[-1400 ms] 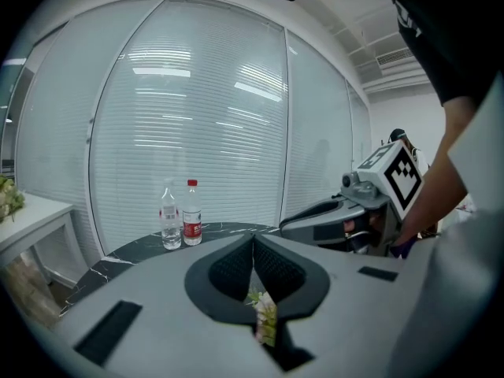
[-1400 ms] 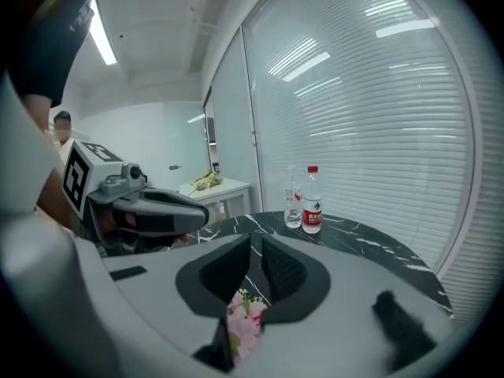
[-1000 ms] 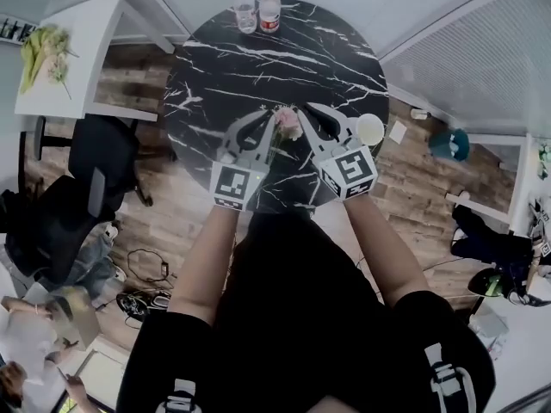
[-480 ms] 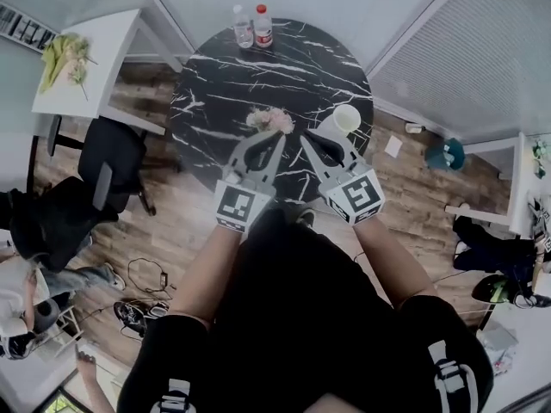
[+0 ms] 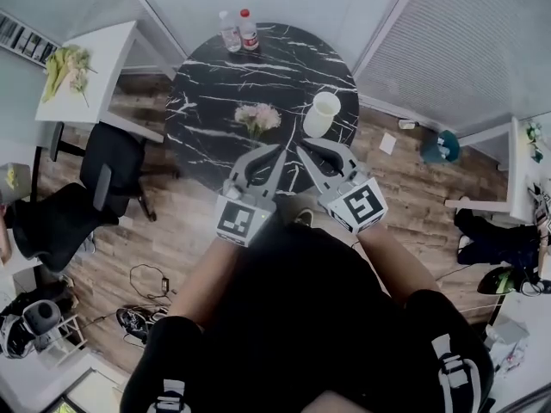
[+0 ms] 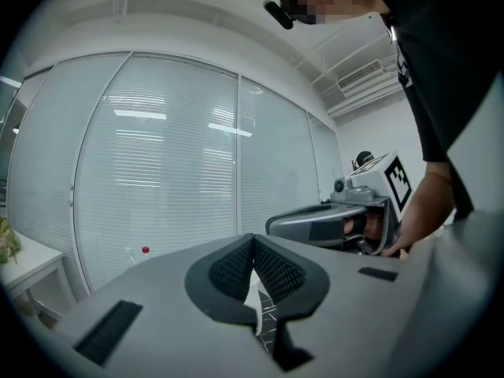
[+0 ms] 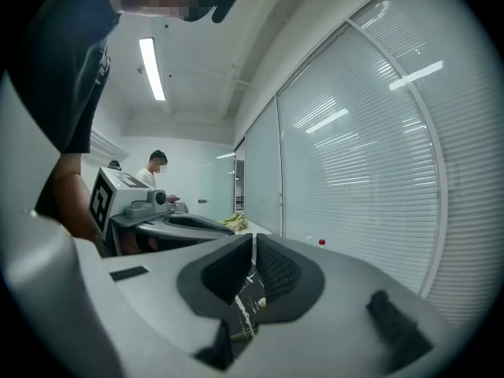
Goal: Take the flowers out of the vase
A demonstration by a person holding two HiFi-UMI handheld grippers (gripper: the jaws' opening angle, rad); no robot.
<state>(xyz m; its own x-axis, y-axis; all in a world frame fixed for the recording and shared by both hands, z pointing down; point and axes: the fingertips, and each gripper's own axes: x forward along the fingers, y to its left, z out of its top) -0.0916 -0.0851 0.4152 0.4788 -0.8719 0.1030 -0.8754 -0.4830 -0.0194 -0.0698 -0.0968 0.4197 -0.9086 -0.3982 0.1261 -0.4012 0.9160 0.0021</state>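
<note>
A round black table with white marble veining carries two clear plastic bottles at its far edge, one white-capped, one red-capped. Left of it stands a white rectangular side table bearing a green leafy bunch. A black office chair sits nearer, also to the left.

A round black table veined with white stands on a wood-plank floor. Near its middle lies a bunch of pale pink flowers, flat on the top, with green stems toward the near edge. To their right a white vase stands upright, apart from them. At the far rim two bottles stand side by side: a clear bottle and a red-capped bottle.
</note>
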